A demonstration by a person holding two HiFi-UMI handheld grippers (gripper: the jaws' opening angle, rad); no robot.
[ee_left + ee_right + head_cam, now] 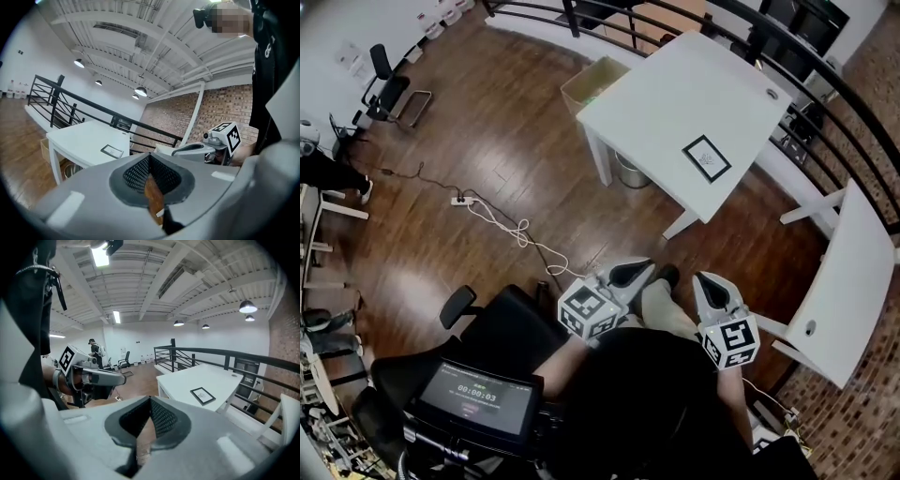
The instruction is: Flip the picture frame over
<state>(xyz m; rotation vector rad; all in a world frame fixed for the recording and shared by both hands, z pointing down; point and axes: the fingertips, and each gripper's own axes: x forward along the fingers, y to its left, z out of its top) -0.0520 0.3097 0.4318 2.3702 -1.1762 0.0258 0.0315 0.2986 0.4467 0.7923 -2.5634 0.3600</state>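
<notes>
Pointing slightly downward, left gripper (pixel 639 273) and right gripper (pixel 709 281) (closed) sit abreast.

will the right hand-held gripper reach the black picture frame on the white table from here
Probably not yet: the right hand-held gripper, shut, hangs short of the black picture frame flat on the white table. Nothing blocks it; stepping closer should do.

Glossy wood floor (pixel 487 141), smooth matt table (pixel 675 103).

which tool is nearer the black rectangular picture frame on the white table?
Right, slightly. The right tool is well short of the black rectangular picture frame, in line with it; the left tool is as far back, offset leftward.
</notes>
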